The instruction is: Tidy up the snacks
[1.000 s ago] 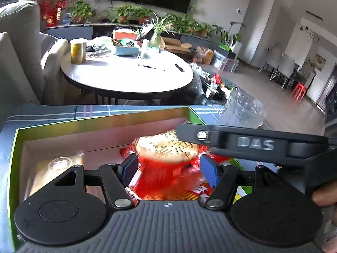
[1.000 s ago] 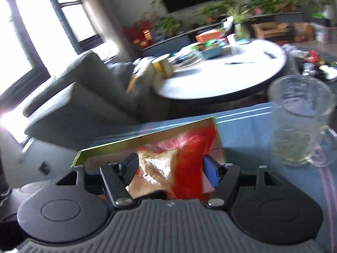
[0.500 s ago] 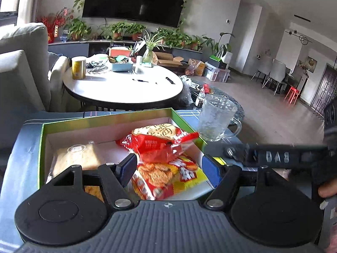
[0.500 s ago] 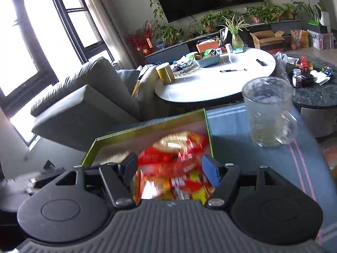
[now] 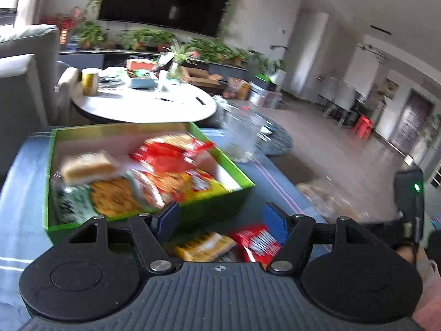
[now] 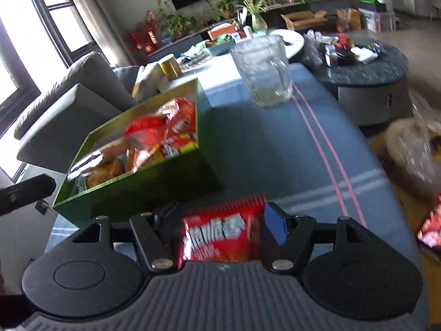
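Both grippers have drawn back from the green box (image 5: 209, 209); left gripper (image 5: 220, 218) closing on nothing, right gripper (image 6: 217, 220) spread above the red packet (image 6: 220, 237), next for boxing.

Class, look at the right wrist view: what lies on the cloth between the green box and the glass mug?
Nothing: between the green box and the glass mug only bare blue cloth shows, in the right wrist view.

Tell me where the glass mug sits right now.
The glass mug stands upright on the blue tablecloth, beyond the far right corner of the green snack box, near the pink stripes in the right wrist view.
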{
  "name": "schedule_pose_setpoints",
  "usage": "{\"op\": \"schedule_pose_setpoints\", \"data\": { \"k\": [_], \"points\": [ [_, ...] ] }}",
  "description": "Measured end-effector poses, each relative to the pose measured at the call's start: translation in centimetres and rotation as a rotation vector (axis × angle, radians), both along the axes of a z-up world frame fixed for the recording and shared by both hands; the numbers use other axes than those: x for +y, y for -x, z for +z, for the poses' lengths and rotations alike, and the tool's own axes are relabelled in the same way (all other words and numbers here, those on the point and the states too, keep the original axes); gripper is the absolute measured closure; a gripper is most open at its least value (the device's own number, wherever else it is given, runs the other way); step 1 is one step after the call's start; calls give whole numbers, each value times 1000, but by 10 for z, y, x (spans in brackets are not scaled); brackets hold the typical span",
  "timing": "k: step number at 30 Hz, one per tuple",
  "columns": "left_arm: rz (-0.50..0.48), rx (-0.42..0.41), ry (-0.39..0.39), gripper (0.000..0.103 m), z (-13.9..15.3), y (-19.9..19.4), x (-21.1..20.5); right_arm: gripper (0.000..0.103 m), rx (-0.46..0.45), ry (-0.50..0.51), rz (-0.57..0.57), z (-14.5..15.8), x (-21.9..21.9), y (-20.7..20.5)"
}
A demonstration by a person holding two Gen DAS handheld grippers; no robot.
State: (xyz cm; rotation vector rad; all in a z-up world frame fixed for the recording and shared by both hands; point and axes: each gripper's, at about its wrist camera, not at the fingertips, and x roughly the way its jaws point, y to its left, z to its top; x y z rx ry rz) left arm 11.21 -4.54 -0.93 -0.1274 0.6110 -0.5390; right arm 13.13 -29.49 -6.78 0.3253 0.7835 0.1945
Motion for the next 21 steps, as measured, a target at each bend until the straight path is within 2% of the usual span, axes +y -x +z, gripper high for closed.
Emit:
{"op": "schedule_pose_setpoints", "data": {
  "k": [1, 3, 7, 10, 12, 17, 19, 21],
  "points": [
    [-22, 9, -1, 44, -3, 4, -6, 41, 3, -1, 5, -1, 1, 2],
    [-62, 43, 6, 56, -11, 11, -18, 41, 6, 1, 14, -1, 2, 9],
    [-131, 102, 3, 66, -27, 20, -39, 41, 40, 6, 1, -7, 0, 12],
    [-153, 136, 0, 66, -35, 18, -53, 41, 73, 9, -42, -14, -8, 10],
    [-164, 167, 14, 66, -42, 14, -58, 41, 87, -26, -51, -18, -16, 11],
    [-158, 221, 1, 66, -57, 1, -68, 41, 82, -51, -66, -17, -24, 12],
    [-133, 241, -15, 63, -64, -4, -73, 41, 80, -62, -62, -16, -24, 10],
    [-115, 257, -34, 52, -69, -9, -76, 41, 79, -64, -52, -15, -22, 9]
  ]
}}
